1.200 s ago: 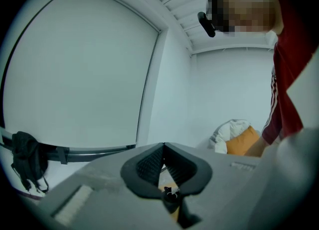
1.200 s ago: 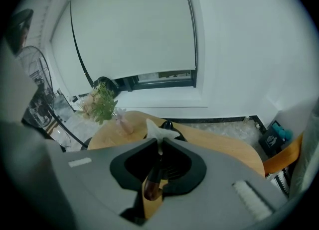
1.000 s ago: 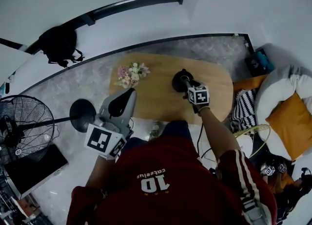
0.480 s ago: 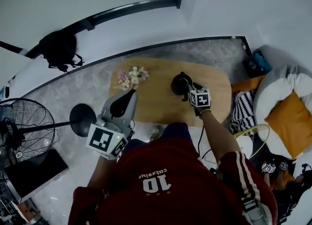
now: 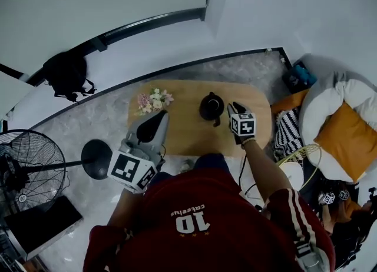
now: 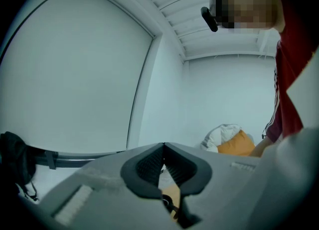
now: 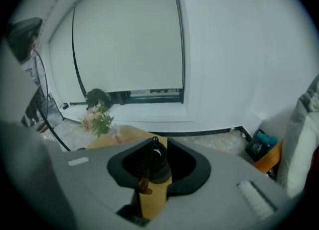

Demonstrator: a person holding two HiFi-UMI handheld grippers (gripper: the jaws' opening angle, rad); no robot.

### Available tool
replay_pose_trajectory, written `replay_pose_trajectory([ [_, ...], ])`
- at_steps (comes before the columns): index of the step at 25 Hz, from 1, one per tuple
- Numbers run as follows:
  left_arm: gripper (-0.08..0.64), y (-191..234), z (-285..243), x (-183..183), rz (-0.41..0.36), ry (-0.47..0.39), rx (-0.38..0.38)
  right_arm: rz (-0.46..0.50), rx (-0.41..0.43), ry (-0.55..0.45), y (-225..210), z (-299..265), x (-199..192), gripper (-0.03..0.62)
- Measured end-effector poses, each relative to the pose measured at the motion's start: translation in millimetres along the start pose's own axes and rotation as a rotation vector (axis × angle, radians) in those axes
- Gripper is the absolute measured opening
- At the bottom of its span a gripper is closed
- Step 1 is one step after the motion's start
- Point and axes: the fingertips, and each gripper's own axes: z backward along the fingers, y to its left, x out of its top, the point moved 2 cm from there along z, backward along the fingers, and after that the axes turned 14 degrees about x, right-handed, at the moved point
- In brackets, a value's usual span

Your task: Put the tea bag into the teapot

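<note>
Right gripper (image 5: 231, 108) just beside black round teapot (image 5: 210, 106); left gripper (image 5: 158, 116) raised, jaws together, empty.
Right jaws apart, pressing nothing; right gripper view frames the teapot through their gap, upright on the oval wooden table (image 5: 182, 130). Pink-white flower bunch (image 5: 152, 99) near table's left end. Left gripper view tilts up at wall and ceiling. Tea bag not made out anywhere.
</note>
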Motion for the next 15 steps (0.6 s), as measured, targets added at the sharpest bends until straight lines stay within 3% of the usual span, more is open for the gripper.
replay_pose_trajectory([
  [5,0.002,-16,4,10,-0.006,-0.04,-0.061,0.054,-0.009,-0.111,20,41,33,0.084],
  [15,0.002,-41,7,24,-0.006,-0.087,-0.17,0.113,-0.009,-0.419,102,150,113,0.084],
])
